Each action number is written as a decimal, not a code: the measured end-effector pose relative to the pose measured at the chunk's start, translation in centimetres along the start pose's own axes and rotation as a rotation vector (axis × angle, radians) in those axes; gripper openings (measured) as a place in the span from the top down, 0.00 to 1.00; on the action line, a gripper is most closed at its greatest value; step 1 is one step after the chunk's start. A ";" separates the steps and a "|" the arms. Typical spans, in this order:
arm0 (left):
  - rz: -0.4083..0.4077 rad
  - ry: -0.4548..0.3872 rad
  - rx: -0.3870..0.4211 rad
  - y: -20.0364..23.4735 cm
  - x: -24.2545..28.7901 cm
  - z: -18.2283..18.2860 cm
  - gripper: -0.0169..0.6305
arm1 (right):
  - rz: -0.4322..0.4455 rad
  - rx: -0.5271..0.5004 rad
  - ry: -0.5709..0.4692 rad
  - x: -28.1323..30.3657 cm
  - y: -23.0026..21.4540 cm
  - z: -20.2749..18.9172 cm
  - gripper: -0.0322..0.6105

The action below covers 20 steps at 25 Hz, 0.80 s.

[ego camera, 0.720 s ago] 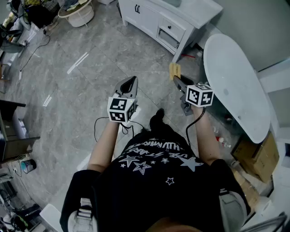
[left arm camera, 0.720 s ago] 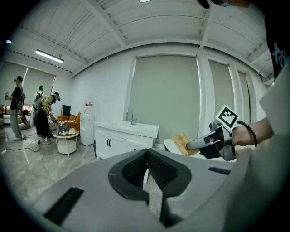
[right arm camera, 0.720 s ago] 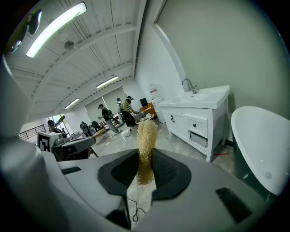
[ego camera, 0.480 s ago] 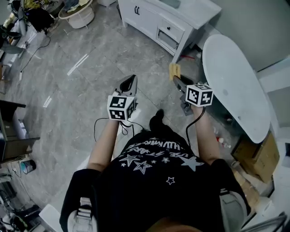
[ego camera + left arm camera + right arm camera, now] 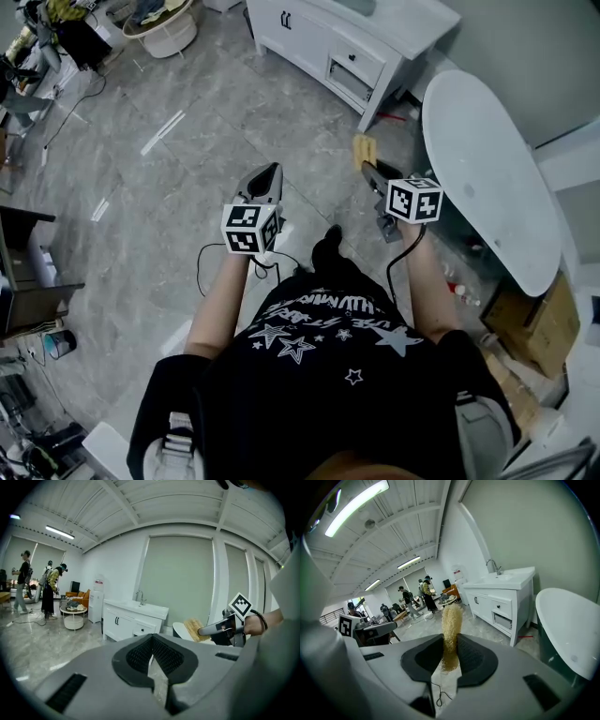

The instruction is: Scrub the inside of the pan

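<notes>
Right gripper view showing right tongs (image 5: 450, 656) clamping yellow scrubber (image 5: 451, 620); head view giving only tan patch above centre. Left gripper view showing left tongs (image 5: 151, 660) sitting fully closed, empty.

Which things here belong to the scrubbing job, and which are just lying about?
For the job: yellow scrubber, pinched in the right claw; left claw, shut and empty. No pan in view.
Lying about: white vanity cabinet, oval white top, cardboard boxes, floor cable.
</notes>
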<state>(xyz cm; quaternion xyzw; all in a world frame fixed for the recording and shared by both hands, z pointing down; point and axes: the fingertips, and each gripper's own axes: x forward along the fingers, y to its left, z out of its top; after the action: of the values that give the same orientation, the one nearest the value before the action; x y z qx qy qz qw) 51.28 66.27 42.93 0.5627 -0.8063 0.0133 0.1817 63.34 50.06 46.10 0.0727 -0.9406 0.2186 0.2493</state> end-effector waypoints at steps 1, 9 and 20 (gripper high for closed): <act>0.004 0.006 -0.011 0.3 -0.2 -0.3 0.96 | -0.003 0.004 -0.003 0.0 0.0 0.1 0.82; 0.056 0.032 -0.048 3.4 1.1 -0.5 0.96 | 0.015 0.047 0.006 2.9 -1.7 0.9 0.82; 0.103 0.020 -0.040 7.5 15.0 5.5 0.96 | 0.084 0.067 0.019 13.6 -10.8 10.5 0.82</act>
<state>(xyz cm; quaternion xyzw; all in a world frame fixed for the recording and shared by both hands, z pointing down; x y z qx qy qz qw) 38.39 54.22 43.80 0.5167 -0.8324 0.0122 0.2001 49.64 35.38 48.77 0.0394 -0.9327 0.2608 0.2460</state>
